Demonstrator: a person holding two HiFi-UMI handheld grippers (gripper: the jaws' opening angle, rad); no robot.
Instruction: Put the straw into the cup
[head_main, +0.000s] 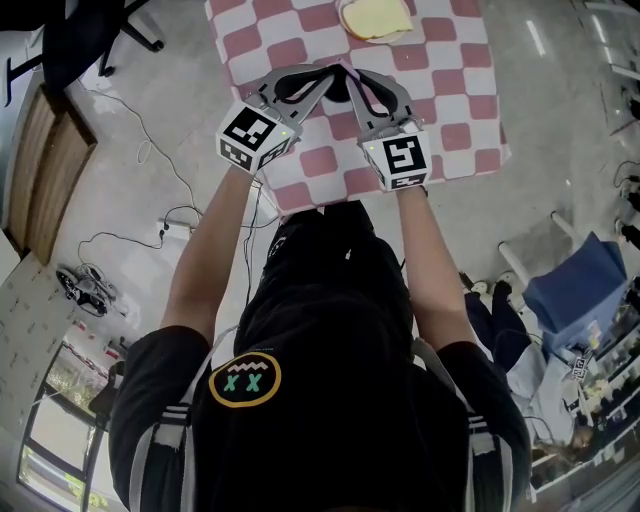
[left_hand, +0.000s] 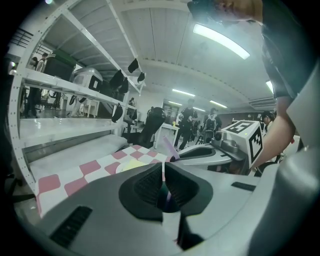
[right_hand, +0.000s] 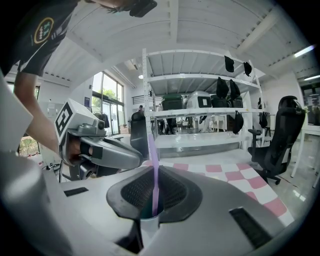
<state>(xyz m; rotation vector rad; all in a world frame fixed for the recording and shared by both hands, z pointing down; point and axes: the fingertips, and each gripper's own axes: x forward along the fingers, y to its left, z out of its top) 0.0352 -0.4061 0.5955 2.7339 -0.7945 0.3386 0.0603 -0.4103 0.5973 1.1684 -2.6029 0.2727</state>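
1. Jaws of the right gripper (right_hand: 154, 176) clamp the purple straw (right_hand: 151, 145), which stands upright above the checkered cloth (head_main: 450, 90).
2. Left gripper (left_hand: 163, 171) jaws are pressed together, its tip meeting the right one's over the cloth.

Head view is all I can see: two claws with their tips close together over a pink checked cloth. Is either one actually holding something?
Observer: Yes. The right claw is shut on a thin purple straw, which runs out between its jaws and past their tips.
Visitor: And the left one?
Observer: The left claw has its jaws almost together. There is a faint purple streak low between them, but I cannot tell what it is.
Visitor: What's beyond the table?
Observer: A white shelving rack with dark things hanging from it, and a black office chair beside it.
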